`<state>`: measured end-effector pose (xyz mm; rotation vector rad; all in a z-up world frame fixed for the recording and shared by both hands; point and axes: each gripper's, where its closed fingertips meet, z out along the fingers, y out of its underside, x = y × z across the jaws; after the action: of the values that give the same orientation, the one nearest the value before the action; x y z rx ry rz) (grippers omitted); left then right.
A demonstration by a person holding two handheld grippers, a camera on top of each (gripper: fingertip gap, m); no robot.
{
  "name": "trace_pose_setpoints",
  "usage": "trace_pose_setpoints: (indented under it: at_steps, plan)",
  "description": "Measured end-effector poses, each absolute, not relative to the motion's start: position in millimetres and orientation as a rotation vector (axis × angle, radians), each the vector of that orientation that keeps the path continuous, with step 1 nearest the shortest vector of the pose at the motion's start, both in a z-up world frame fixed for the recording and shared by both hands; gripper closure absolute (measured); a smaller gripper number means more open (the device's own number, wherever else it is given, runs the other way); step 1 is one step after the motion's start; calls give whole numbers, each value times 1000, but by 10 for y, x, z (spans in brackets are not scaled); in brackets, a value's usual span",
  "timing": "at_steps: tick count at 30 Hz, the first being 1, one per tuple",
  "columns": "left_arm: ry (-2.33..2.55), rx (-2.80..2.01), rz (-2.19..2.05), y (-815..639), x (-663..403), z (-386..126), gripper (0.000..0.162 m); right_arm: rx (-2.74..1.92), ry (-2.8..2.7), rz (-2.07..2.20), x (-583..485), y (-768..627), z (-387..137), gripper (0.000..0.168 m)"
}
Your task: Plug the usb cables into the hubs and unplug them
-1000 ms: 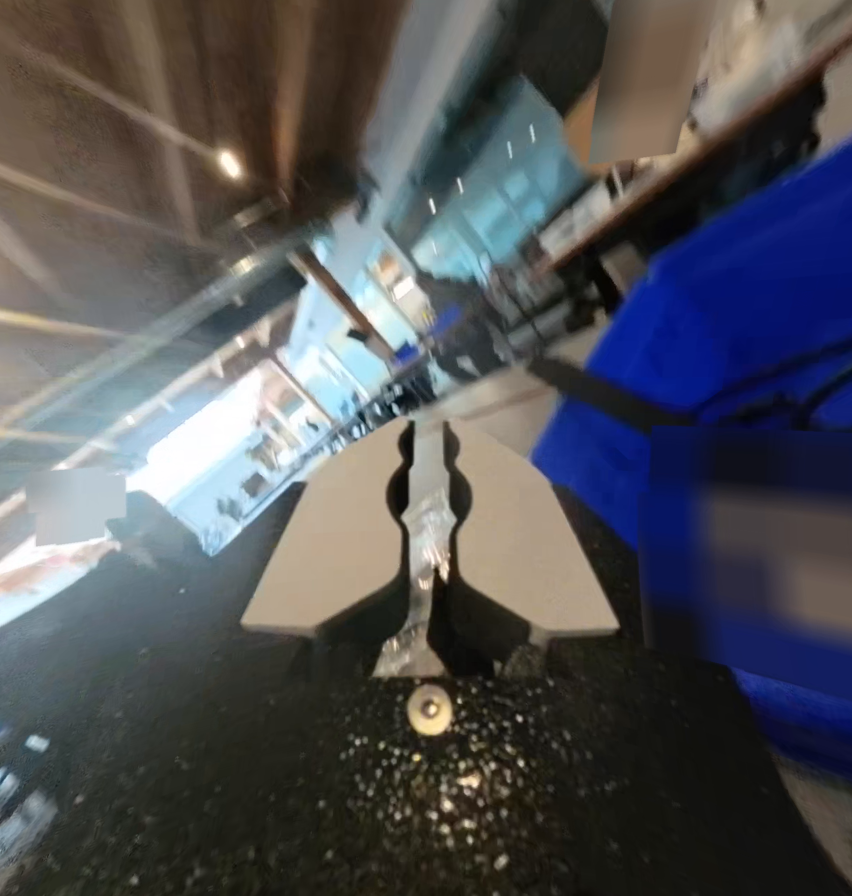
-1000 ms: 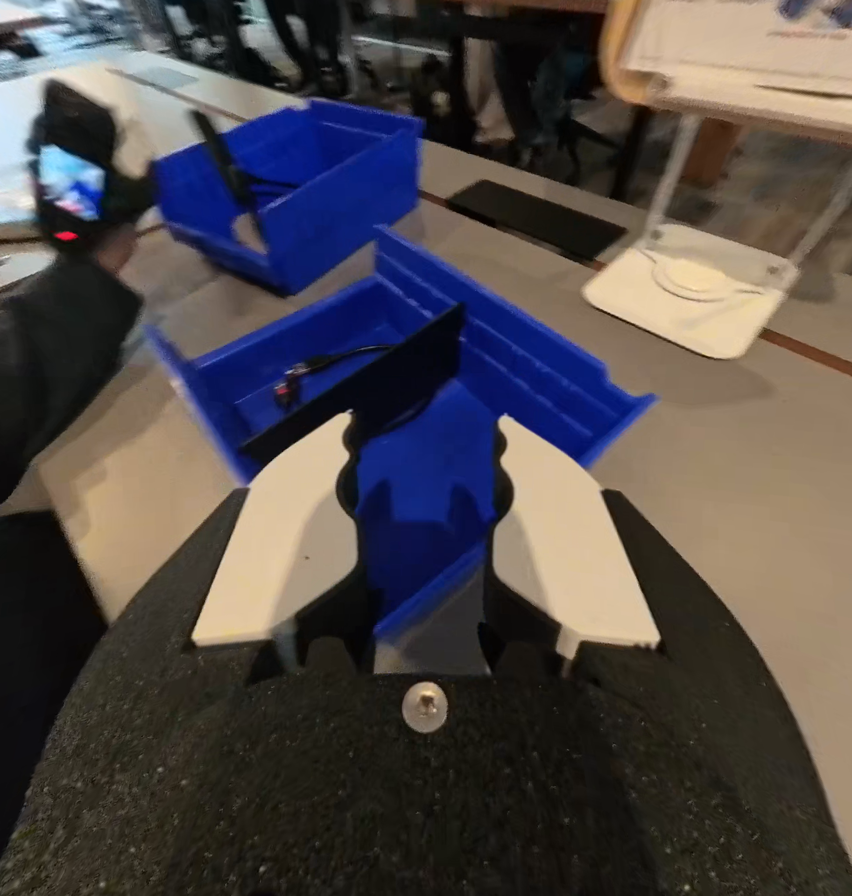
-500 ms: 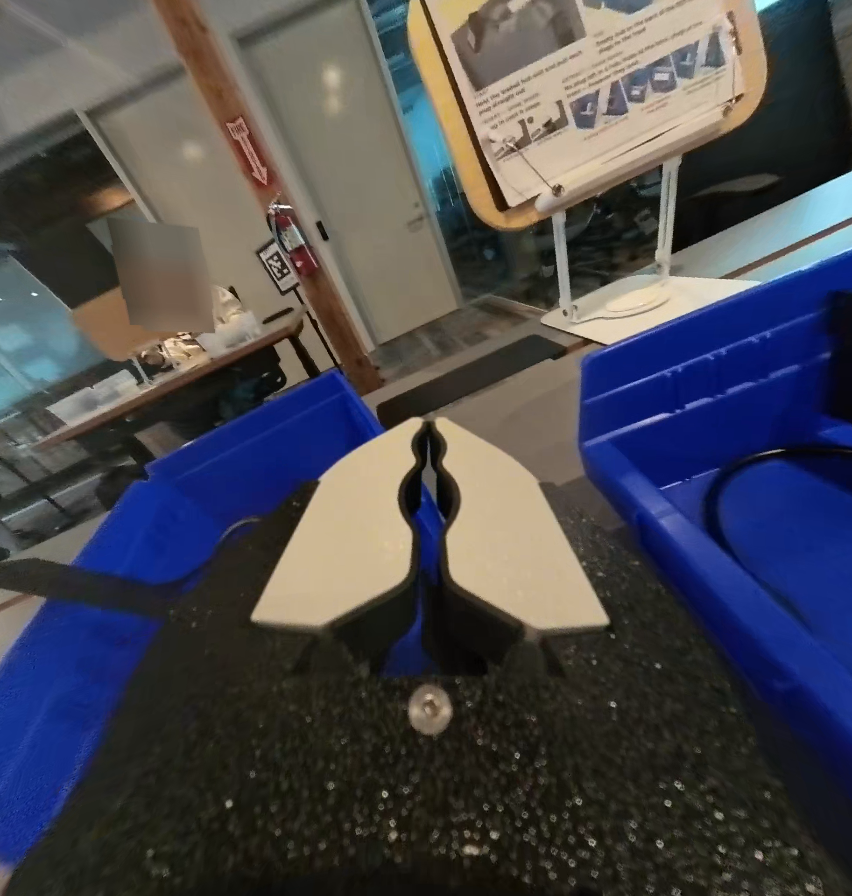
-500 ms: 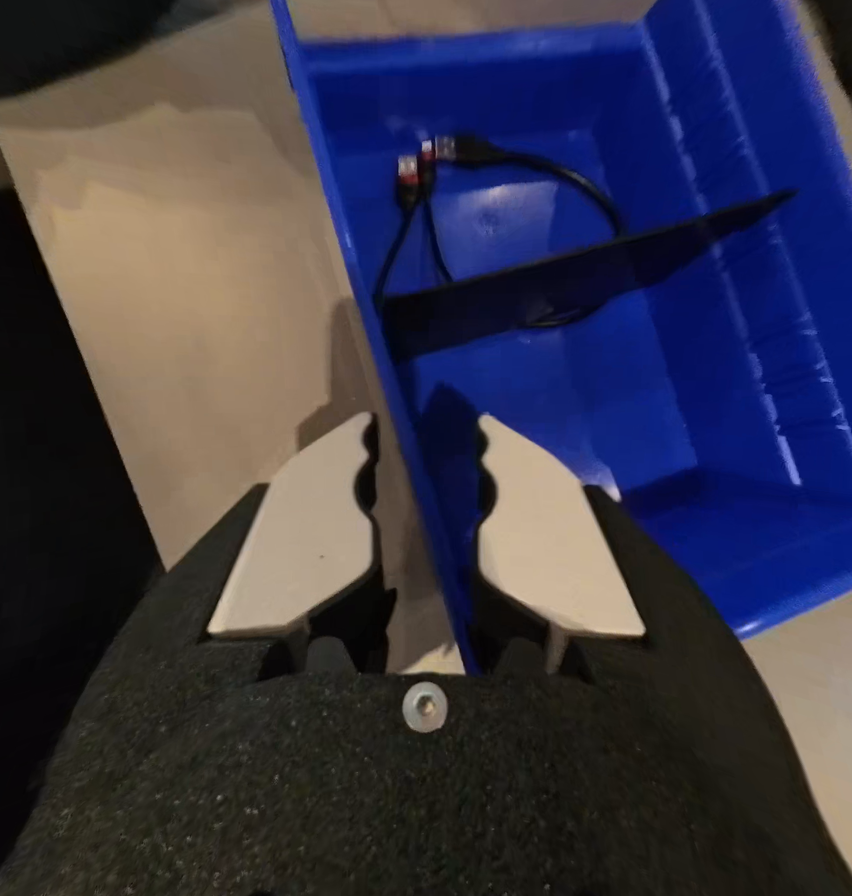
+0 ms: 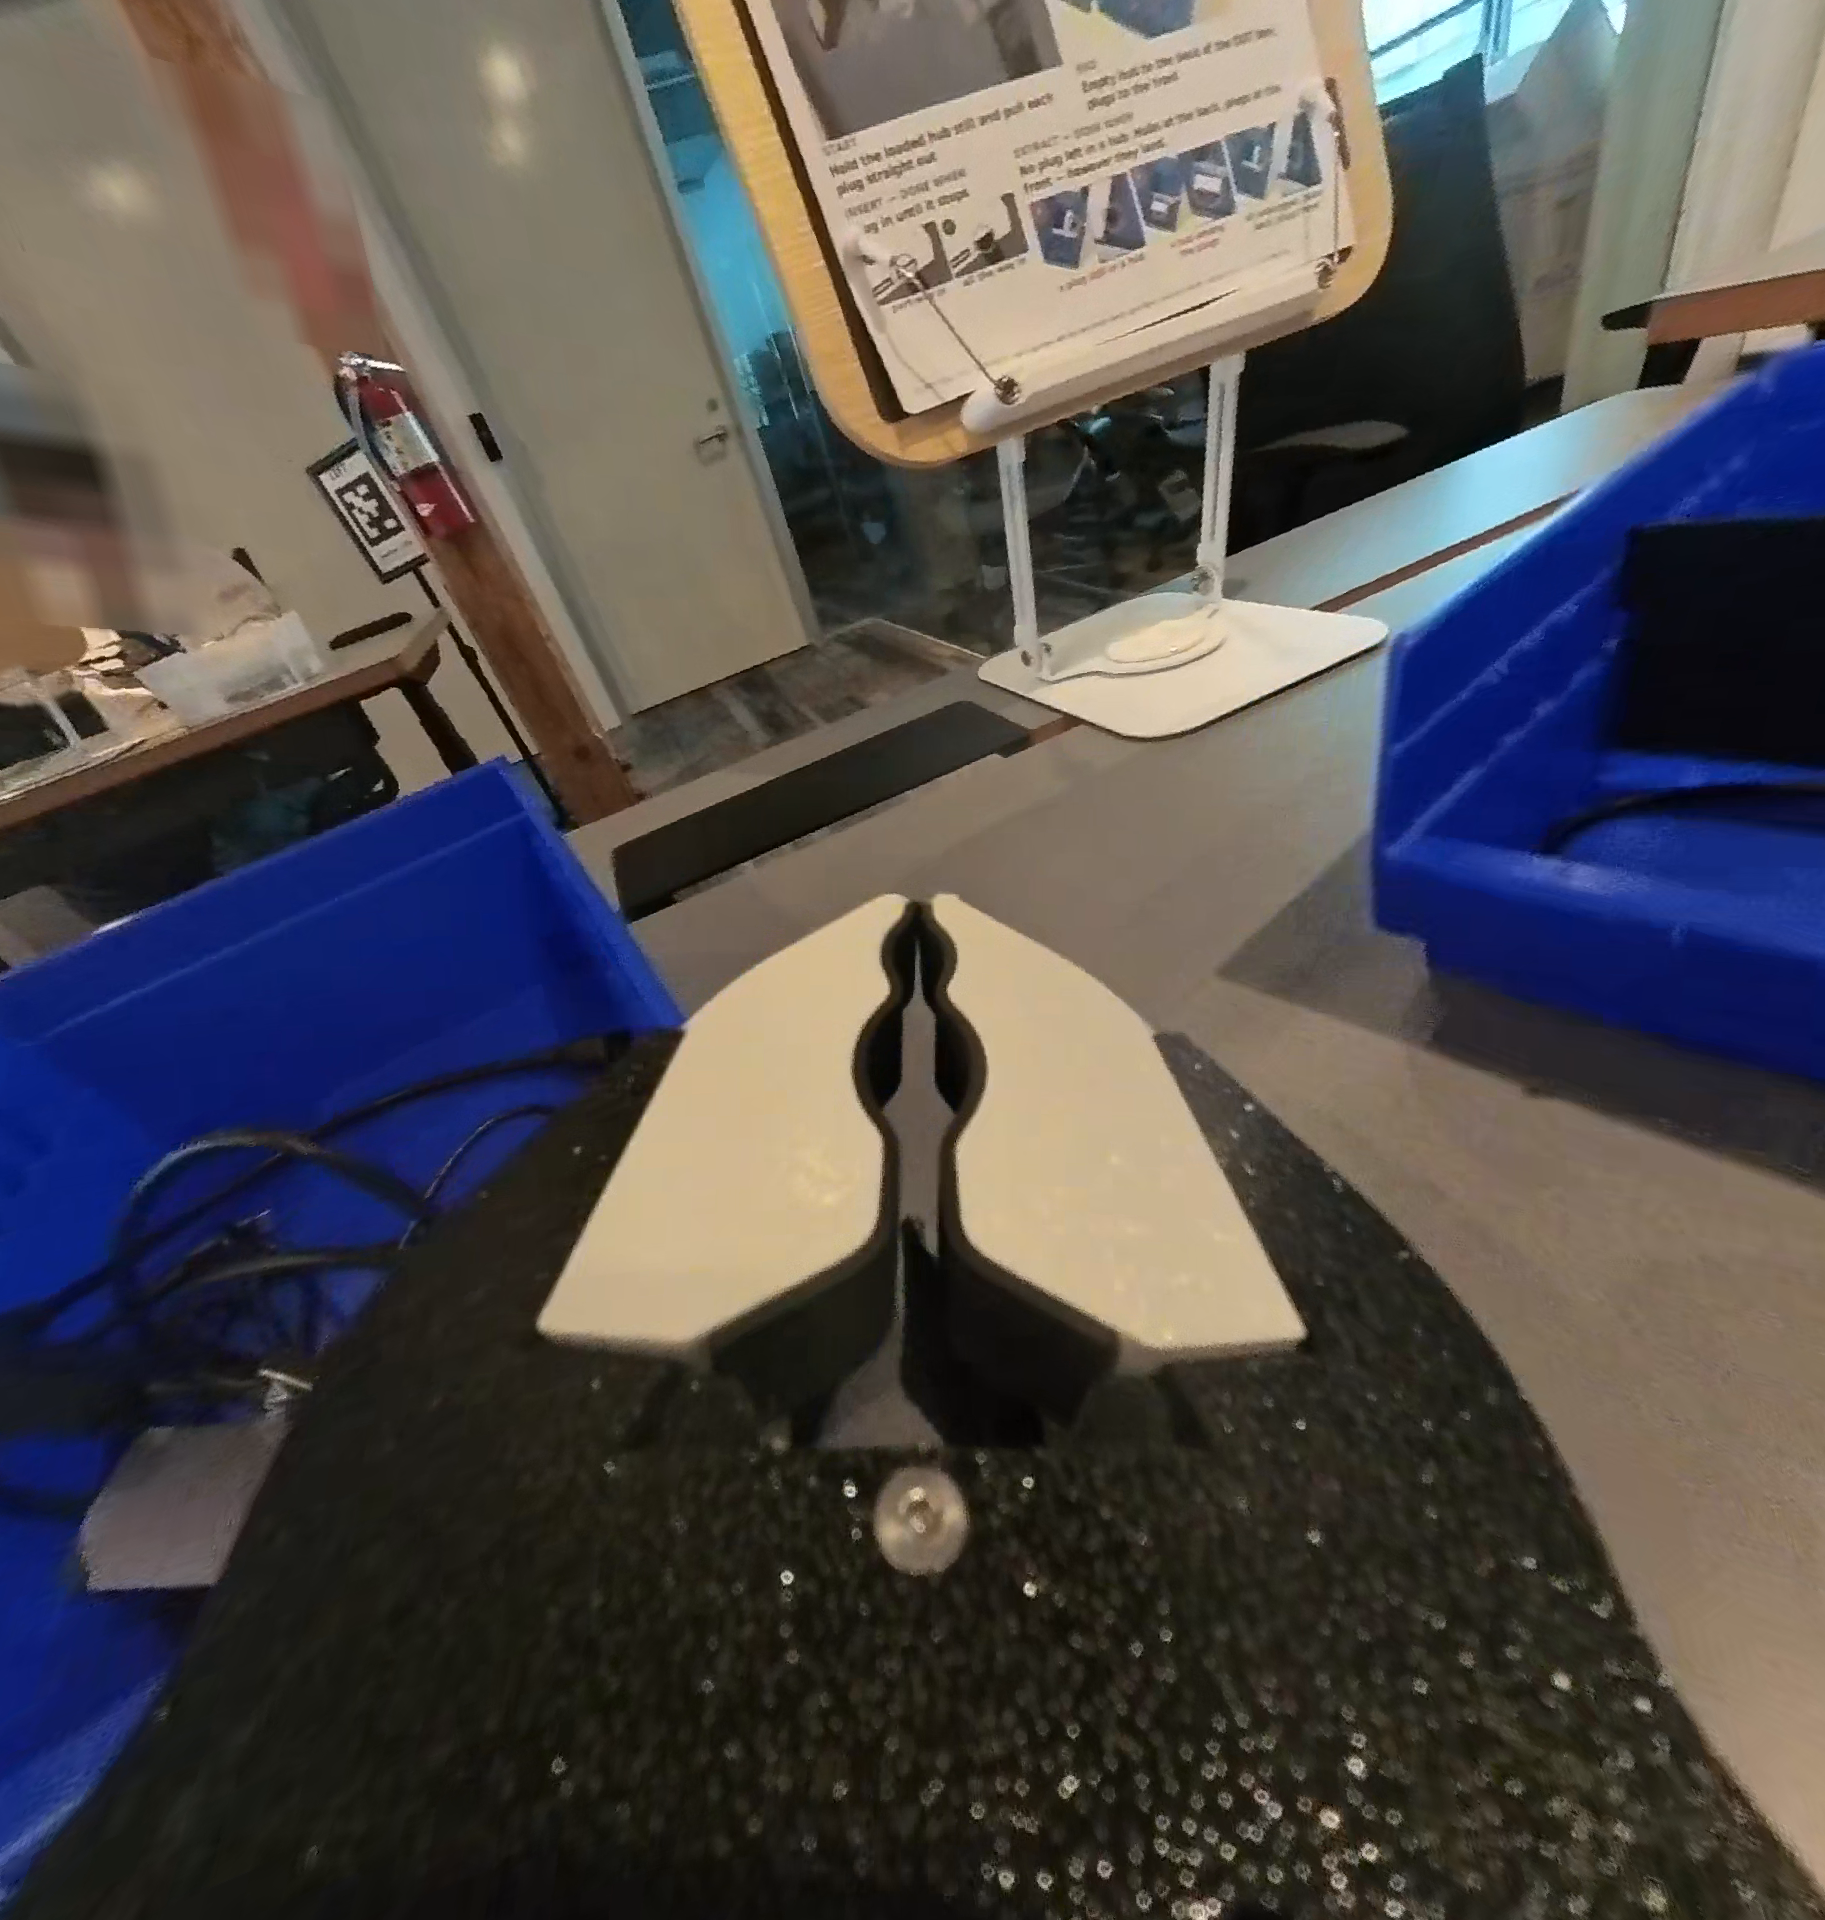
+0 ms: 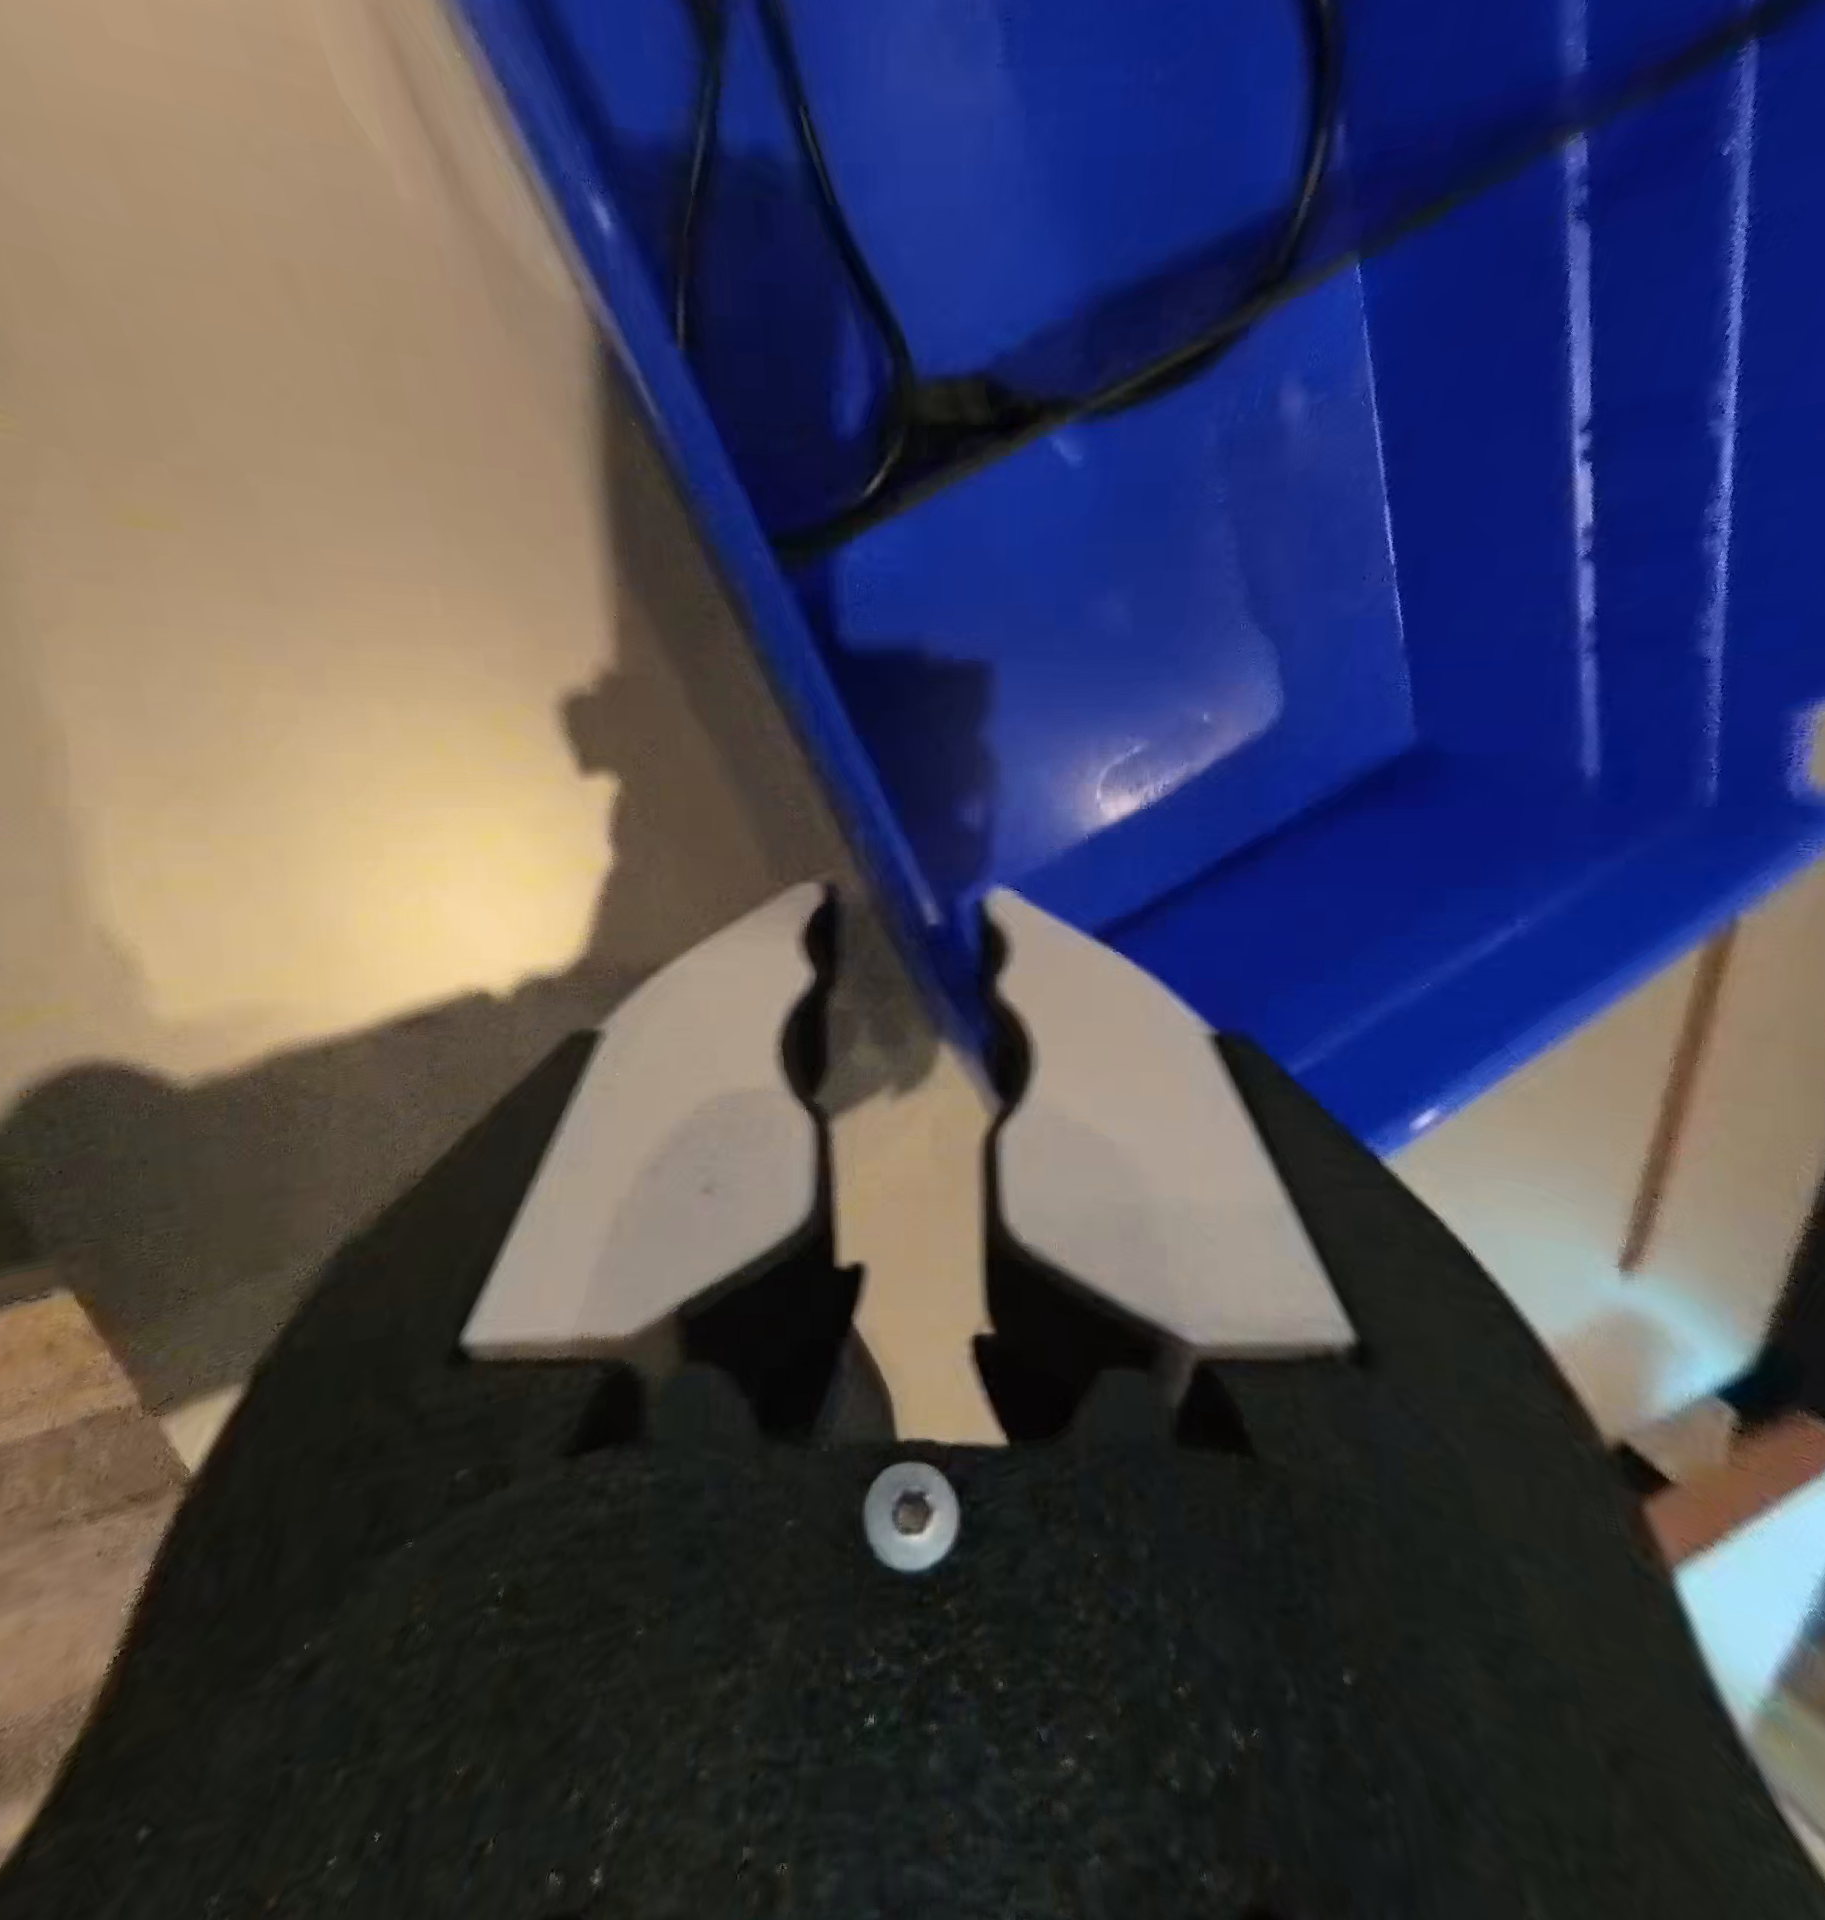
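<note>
left gripper (image 5: pixel 920 914): fingers together, empty; tangled usb cables (image 5: pixel 264 1195) in blue bin (image 5: pixel 295 956) lower left. right gripper (image 6: pixel 906 914): fingers apart, straddling second bin's wall (image 6: pixel 866 831); black cable (image 6: pixel 887 416) beyond tips.

black cables (image 5: pixel 264 1174) lie tangled with a grey hub (image 5: pixel 175 1517) in the left blue bin (image 5: pixel 295 966); another black cable (image 6: pixel 887 312) loops in the right bin (image 6: pixel 1510 520).
</note>
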<state>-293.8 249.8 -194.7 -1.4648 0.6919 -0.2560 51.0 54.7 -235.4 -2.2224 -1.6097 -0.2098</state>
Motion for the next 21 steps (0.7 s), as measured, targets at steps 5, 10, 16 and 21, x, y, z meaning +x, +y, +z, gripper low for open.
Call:
trace_pose_setpoints:
  at_steps: [5, 10, 16, 21]
  plan:
    - [724, -1465, -258, 2478, -2874, -1990, 162, -2472, -1112, -208, 1132, 699, -2004, 102]
    - [756, -1459, -256, 2451, -2818, -2021, 162, -2614, -312, -66, 1450, 828, -1850, 149]
    - [804, -1449, -219, 2433, -2766, -2071, 162, -2621, -390, 120, 934, 712, -1954, 168]
    - [834, -1445, -197, 2421, -2732, -2106, 162, -2650, -709, 199, 334, 496, -2062, 168]
